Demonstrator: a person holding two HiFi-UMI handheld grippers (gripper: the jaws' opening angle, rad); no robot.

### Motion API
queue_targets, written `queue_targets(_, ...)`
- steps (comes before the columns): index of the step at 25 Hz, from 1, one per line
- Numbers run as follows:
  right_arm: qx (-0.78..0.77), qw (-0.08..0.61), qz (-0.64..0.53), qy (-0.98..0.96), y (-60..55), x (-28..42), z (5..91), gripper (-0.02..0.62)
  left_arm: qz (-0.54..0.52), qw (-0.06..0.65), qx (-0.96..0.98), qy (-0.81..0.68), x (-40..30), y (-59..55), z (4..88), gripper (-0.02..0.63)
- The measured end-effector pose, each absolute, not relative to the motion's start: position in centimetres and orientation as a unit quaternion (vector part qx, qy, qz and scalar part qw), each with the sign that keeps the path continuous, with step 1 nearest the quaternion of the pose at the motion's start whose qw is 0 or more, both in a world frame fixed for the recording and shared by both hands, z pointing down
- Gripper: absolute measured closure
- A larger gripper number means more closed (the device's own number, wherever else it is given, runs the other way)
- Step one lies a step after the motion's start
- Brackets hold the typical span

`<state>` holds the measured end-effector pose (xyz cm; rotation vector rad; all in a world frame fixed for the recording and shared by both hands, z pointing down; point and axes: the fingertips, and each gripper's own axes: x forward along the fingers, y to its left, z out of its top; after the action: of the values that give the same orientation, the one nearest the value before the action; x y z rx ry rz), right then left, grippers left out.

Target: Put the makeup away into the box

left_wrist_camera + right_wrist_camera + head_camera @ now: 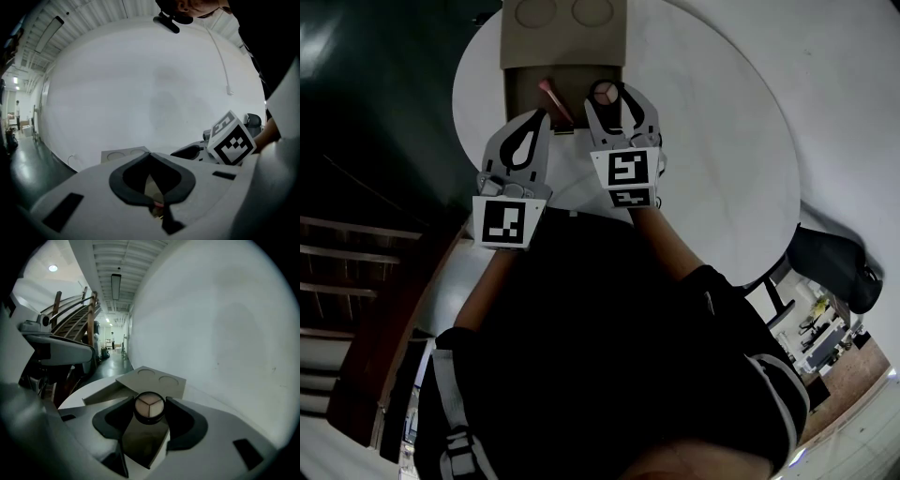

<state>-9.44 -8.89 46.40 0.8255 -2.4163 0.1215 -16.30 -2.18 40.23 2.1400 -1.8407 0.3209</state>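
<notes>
An open brown box (pixel 523 92) stands at the far side of the round white table (pixel 712 141), its lid (pixel 562 37) folded back with two round recesses showing. A pink stick-shaped makeup item (pixel 553 99) lies inside the box. My right gripper (pixel 607 90) is shut on a round compact (pixel 605 96) with three powder shades, held over the box's right part; the compact (pixel 149 407) sits between the pads of that gripper (pixel 150 401). My left gripper (pixel 541 115) is shut with nothing in it, at the box's front left; in its own view the left gripper (pixel 150 156) has its tips meeting.
The table's rim curves round close to the person's body. A dark chair or bag (pixel 836 267) stands off the table's right side. A wooden staircase (pixel 356 281) runs along the left. The box lid (pixel 152 379) shows beyond the compact.
</notes>
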Motion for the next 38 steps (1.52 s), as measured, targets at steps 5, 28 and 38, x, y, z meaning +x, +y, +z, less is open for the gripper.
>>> queue_targets(5,0.291,0.319,0.058,-0.9,-8.9,-10.8,49.7,0.365,0.116,0.172,0.739,-0.641,-17.4,-2.4,41.9,0.598)
queue_targets(28,0.224,0.422,0.066,-0.876,-7.4,-11.4,54.1,0.35,0.115,0.179,0.732,-0.648,-17.7,-2.3,42.4,0.598)
queue_targets(38,0.322,0.3,-0.02,-0.898,-7.2,-8.0,43.3,0.549,0.088,0.119,0.736,-0.661,-16.6,-0.2,38.0,0.598)
